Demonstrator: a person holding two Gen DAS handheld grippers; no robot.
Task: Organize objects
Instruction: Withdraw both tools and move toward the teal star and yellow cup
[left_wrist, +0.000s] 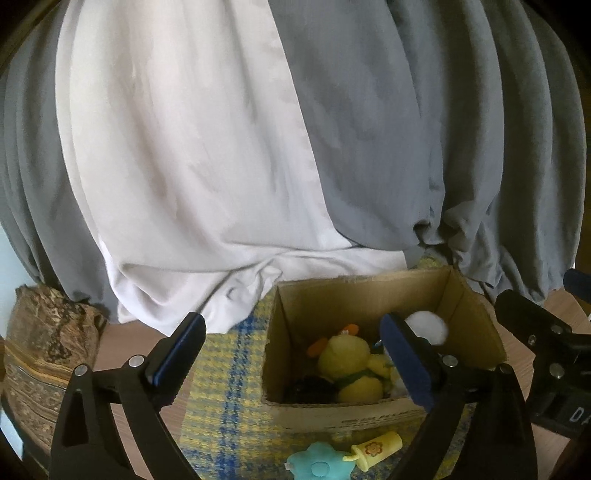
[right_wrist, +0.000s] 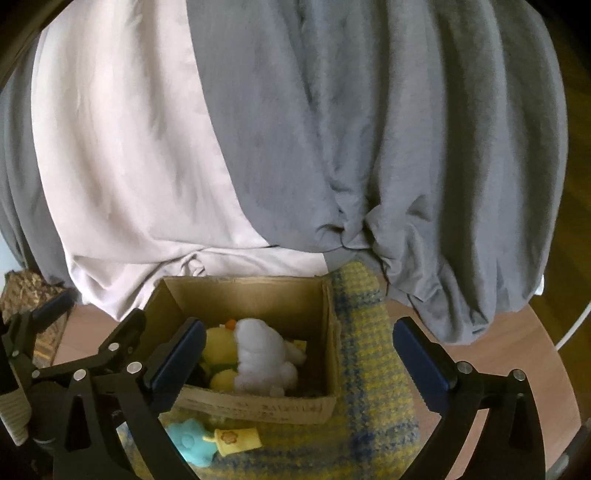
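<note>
The cardboard box (left_wrist: 376, 410) sits lower centre of both frames on a yellow-and-blue checked mat (left_wrist: 218, 391). Inside it lie a yellow plush duck (left_wrist: 351, 365) and a white plush toy (right_wrist: 262, 354). Just before the box, on the mat, lie a teal flower toy (left_wrist: 319, 463) and a yellow toy bottle (left_wrist: 376, 445). The left tongs (left_wrist: 295, 362) and right tongs (right_wrist: 299, 363) both gape wide, holding nothing. Grey and white curtains (right_wrist: 295, 147) fill the upper frame.
</note>
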